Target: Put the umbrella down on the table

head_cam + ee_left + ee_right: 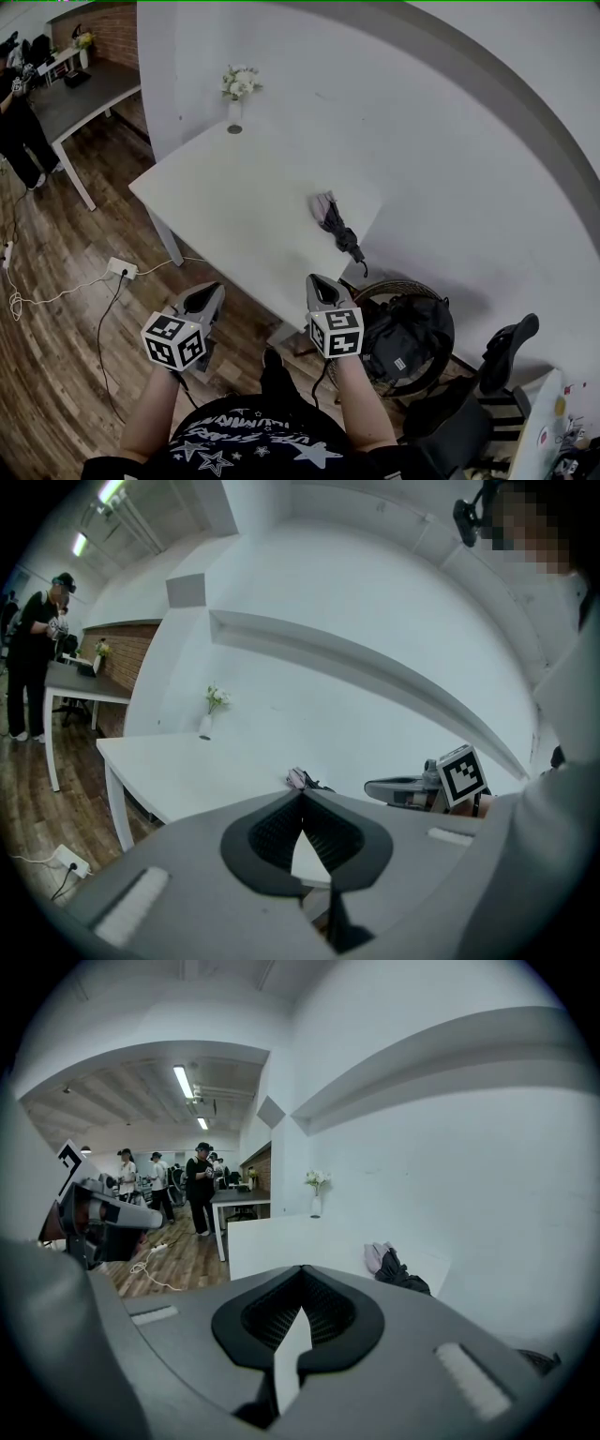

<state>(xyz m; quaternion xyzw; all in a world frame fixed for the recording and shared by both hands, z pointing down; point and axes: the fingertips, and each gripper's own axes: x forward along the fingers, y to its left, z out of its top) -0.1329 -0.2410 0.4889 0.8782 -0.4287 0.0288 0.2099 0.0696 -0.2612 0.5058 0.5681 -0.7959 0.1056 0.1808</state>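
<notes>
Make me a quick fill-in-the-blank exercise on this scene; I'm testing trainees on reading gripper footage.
1. A folded ____ lies on the white table, near the wall.
2. The vase at the table's far corner holds ____.
3. The left gripper and right gripper both have their jaws ____, with nothing between them.

Missing words: umbrella; flowers; shut.

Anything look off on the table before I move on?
Nothing spilled or damaged. The umbrella lies folded on the white table, its dark handle near the wall-side edge and its canopy loosely bunched. The vase stands upright at the far corner.
</notes>
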